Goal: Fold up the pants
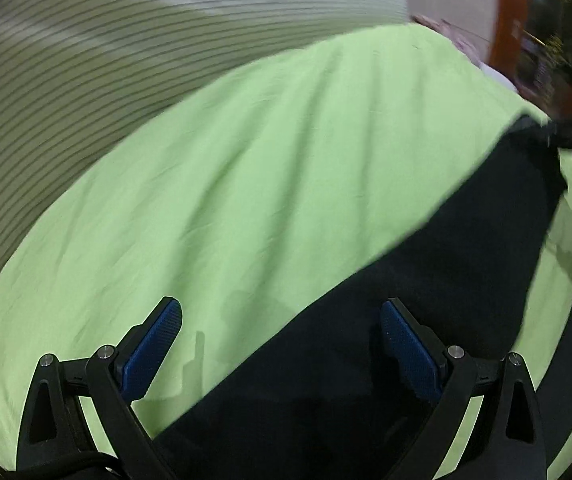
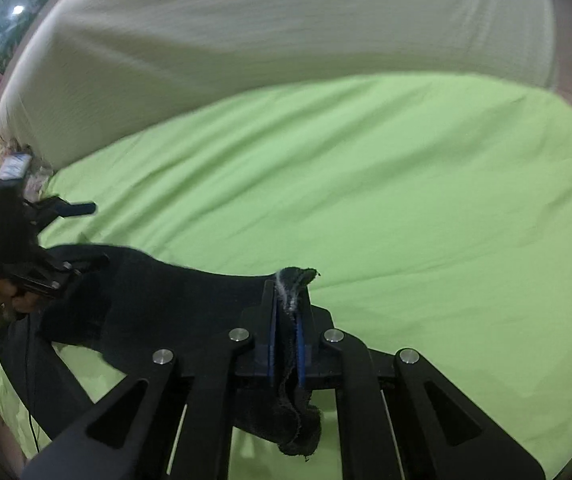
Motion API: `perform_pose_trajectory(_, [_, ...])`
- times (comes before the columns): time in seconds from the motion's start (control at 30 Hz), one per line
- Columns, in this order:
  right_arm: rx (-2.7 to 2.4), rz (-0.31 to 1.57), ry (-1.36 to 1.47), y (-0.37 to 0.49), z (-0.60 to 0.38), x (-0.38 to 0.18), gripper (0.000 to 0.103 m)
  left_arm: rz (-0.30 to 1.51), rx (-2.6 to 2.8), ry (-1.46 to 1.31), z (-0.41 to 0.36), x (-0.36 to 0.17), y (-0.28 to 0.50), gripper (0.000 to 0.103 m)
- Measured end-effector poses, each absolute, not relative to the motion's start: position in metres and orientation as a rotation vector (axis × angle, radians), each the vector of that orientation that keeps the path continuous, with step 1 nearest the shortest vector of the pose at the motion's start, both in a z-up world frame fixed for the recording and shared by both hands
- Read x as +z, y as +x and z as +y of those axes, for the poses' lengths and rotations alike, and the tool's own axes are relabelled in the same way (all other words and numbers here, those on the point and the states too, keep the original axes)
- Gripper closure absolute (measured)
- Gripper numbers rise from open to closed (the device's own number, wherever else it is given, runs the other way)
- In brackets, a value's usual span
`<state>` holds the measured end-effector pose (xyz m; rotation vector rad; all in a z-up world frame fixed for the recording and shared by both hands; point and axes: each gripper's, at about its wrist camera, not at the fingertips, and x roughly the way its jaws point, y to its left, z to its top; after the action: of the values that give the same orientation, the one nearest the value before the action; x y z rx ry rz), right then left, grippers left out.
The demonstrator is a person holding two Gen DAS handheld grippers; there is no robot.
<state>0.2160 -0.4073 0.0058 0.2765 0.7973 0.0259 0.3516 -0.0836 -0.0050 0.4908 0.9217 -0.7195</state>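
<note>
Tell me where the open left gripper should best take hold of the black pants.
Probably the long edge of the black pants bordering the green sheet, just ahead of the left gripper. Coming from the sheet side, one finger could slide under the flat cloth. The right gripper already pinches a bunched end, so this spreads the hold.

Left gripper [image 1: 281, 320] hovers with jaws spread wide; right gripper [image 2: 286, 304] is clamped tight, fingers pressed together.

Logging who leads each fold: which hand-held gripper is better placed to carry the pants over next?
Right. The right hand-held gripper is shut on a pants edge. The left hand-held gripper is open above the pants, gripping nothing, so it would have to grasp first.
</note>
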Motion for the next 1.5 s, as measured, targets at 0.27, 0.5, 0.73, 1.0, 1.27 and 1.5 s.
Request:
perform_pose_trajectory(0.27, [0.074,0.752,0.249,0.179,-0.408,0.017,0.095,1.009,-0.897,0.588,-0.120,-0.028,0.359,0.028])
perform_pose_trajectory(0.5, [0.131,0.664,0.257,0.160,-0.411,0.022,0.095,1.074,-0.998,0.604,-0.115,-0.022,0.338,0.068])
perform_pose_trajectory(0.73, [0.134,0.640,0.267,0.139,-0.403,0.022,0.095,1.009,-0.990,0.571,-0.084,0.018,0.306,0.093])
perform_pose_trajectory(1.0, [0.188,0.567,0.248,0.105,-0.390,0.023,0.095,0.976,-0.979,0.458,-0.082,0.027,0.209,0.097])
perform_pose_trajectory(1.27, [0.234,0.590,0.115,0.056,-0.376,0.000,0.095,1.004,-0.980,0.315,-0.067,0.024,0.135,0.097])
perform_pose_trajectory(1.5, [0.230,0.669,0.054,0.029,-0.373,-0.027,0.096,1.025,-0.969,0.245,-0.071,0.009,0.097,0.097])
